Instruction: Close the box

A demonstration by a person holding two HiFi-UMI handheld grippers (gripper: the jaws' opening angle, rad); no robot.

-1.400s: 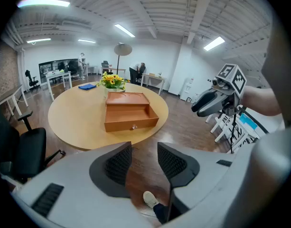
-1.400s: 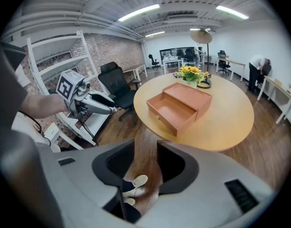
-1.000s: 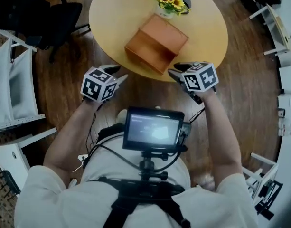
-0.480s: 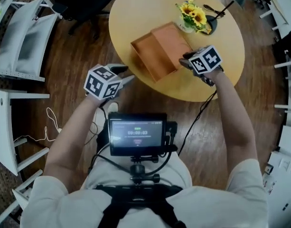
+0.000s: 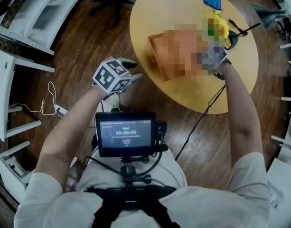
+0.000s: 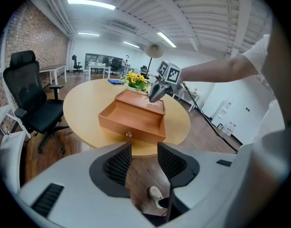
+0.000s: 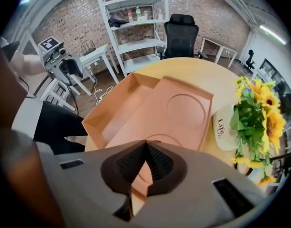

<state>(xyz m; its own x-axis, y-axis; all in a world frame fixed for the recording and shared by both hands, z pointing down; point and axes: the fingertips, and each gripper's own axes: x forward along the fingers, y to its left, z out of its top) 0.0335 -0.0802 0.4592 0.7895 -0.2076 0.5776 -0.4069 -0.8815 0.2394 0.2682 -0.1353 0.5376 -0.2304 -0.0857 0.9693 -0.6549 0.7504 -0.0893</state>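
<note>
The orange box sits mid-frame in the left gripper view on the round desk, its drawer pulled out with a bare floor showing. Over the box's top, the right gripper has just been closing its fingers, and the tips now meet on nothing. At lower centre, the left gripper has its fingers apart, gripping nothing. To the right of the box, a white pot holds sunflowers.

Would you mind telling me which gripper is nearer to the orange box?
Right. The right gripper, jaws just closed on nothing, is over the box; the left gripper is off the table, short of it.
</note>
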